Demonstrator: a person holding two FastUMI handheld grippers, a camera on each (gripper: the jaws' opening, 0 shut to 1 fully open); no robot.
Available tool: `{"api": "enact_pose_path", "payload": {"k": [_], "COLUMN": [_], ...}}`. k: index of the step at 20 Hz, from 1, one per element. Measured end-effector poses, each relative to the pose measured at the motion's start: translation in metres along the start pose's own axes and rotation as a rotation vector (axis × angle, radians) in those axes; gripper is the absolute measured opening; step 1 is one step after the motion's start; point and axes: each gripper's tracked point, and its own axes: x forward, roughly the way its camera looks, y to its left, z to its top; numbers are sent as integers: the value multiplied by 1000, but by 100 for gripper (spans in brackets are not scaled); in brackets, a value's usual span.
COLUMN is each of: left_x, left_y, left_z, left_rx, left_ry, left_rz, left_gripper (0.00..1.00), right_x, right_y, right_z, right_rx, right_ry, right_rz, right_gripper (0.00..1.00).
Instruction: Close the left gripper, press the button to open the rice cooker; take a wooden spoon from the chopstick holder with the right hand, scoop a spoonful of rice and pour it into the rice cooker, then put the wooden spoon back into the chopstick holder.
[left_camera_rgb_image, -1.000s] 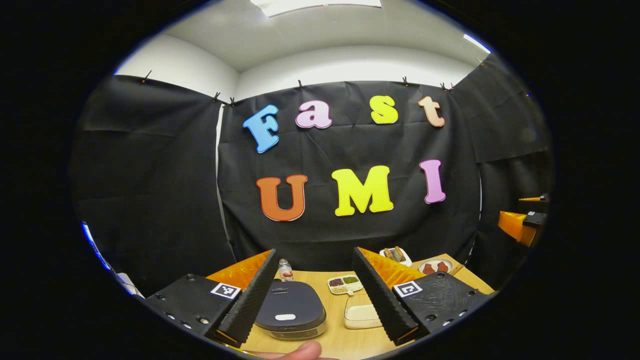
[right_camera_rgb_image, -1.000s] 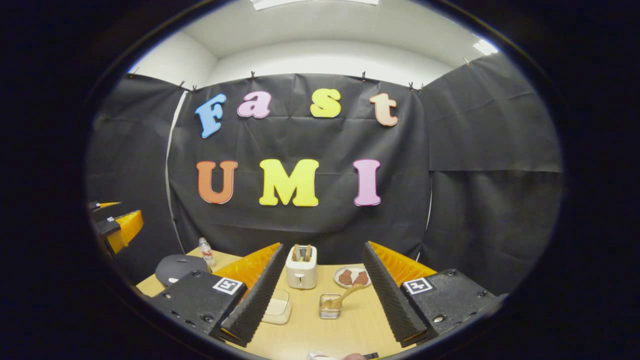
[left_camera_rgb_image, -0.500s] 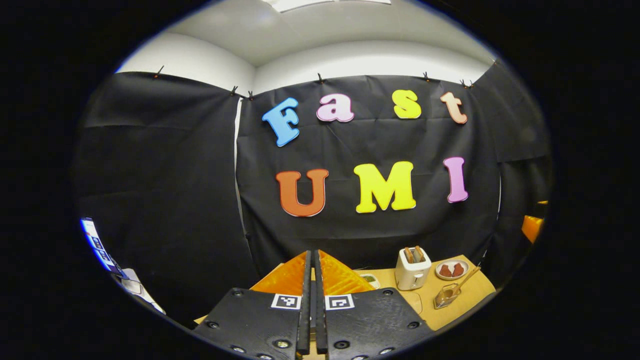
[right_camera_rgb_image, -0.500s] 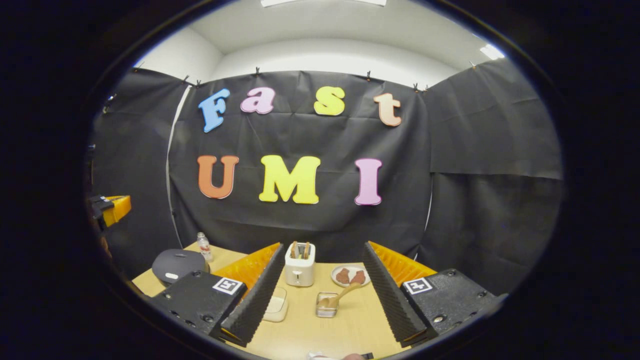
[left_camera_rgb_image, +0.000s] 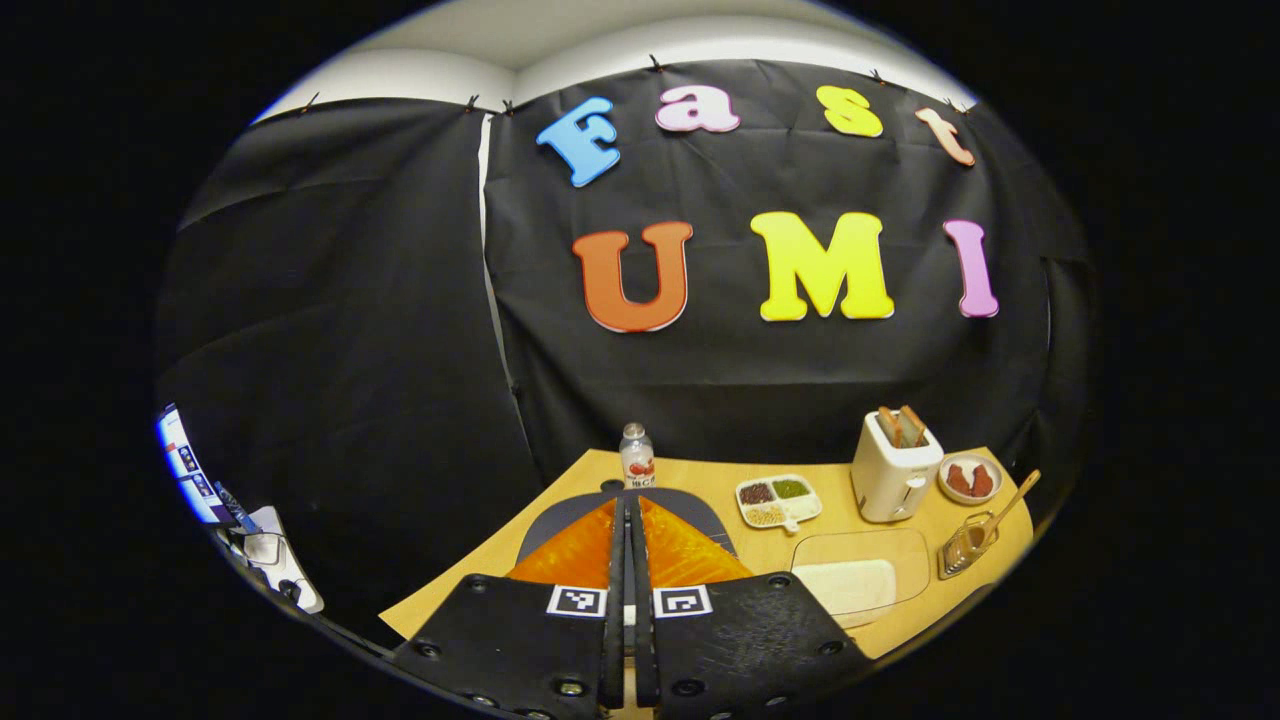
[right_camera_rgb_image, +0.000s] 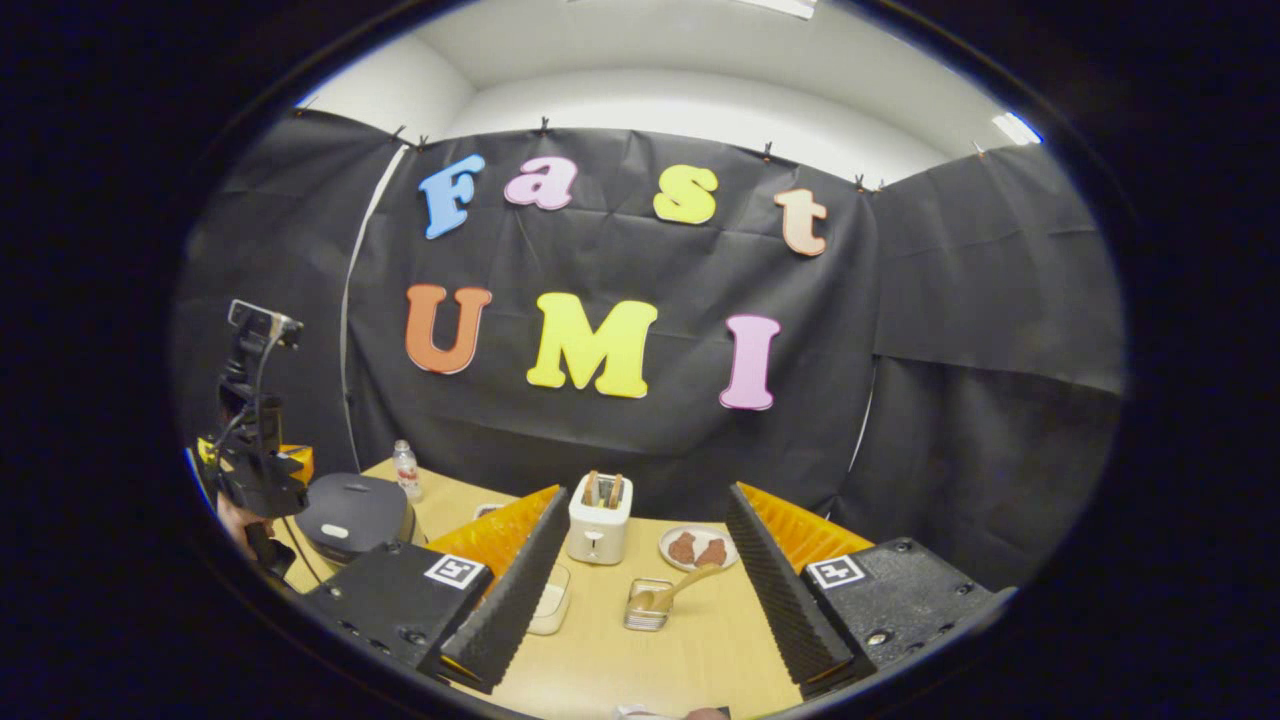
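Left claw (left_camera_rgb_image: 625, 520) clenched on nothing, fingers pressed together directly over the dark rice cooker (left_camera_rgb_image: 560, 510), lid down, on the tabletop (left_camera_rgb_image: 700, 475); beyond the tips, a small bottle (left_camera_rgb_image: 636, 457). Right claw (right_camera_rgb_image: 640, 560) released, fingers spread wide, with the chopstick holder (right_camera_rgb_image: 648, 605) and its wooden spoon (right_camera_rgb_image: 682, 587) just ahead between them, toaster (right_camera_rgb_image: 599, 520) farther back, rice cooker far off to its left.

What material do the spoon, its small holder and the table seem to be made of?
The long-handled light-brown spoon looks like matte wood. Its small see-through holder seems glass or clear plastic; I cannot tell which. The tan table shows faint grain, probably wood or laminate.
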Motion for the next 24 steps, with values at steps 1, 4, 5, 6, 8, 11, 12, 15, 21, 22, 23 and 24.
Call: {"api": "enact_pose_path", "payload": {"k": [1, 4, 5, 6, 8, 11, 12, 15, 21, 22, 23, 24], "left_x": [6, 19, 21, 22, 24, 30, 31, 28, 23, 23, 23, 22], "left_y": [1, 0, 2, 5, 7, 11, 11, 11, 4, 5, 6, 4], "left_z": [-15, -55, -67, -75, -92, -110, -115, -118, -120, -121, -121, -122], "left_rx": [3, -23, -30, -32, -40, -62, -52, -30, -29, -19, -16, -24], "left_ry": [37, 133, 161, 170, 219, 268, 281, 283, 300, 298, 299, 313], "left_rz": [5, 6, 10, 23, 23, 32, 31, 28, 13, 17, 18, 15], "left_gripper": [3, 1, 1, 0, 0, 0, 0, 1, 1, 1, 1, 1], "right_x": [1, 6, 8, 10, 13, 15, 16, 16, 16, 17, 17, 16], "right_y": [4, 14, 14, 17, 20, 26, 28, 29, 30, 30, 31, 32], "right_z": [-2, -4, -8, -10, -14, -18, -19, -25, -30, -31, -32, -31], "right_rx": [-12, -11, -12, -19, -39, -44, -45, -44, -31, -30, -25, -19], "right_ry": [11, 31, 42, 51, 67, 79, 83, 97, 113, 116, 117, 115], "right_rz": [2, 19, 20, 25, 29, 44, 45, 50, 56, 58, 61, 65], "right_gripper": [100, 100, 100, 100, 100, 100, 100, 100, 100, 100, 100, 100]}}
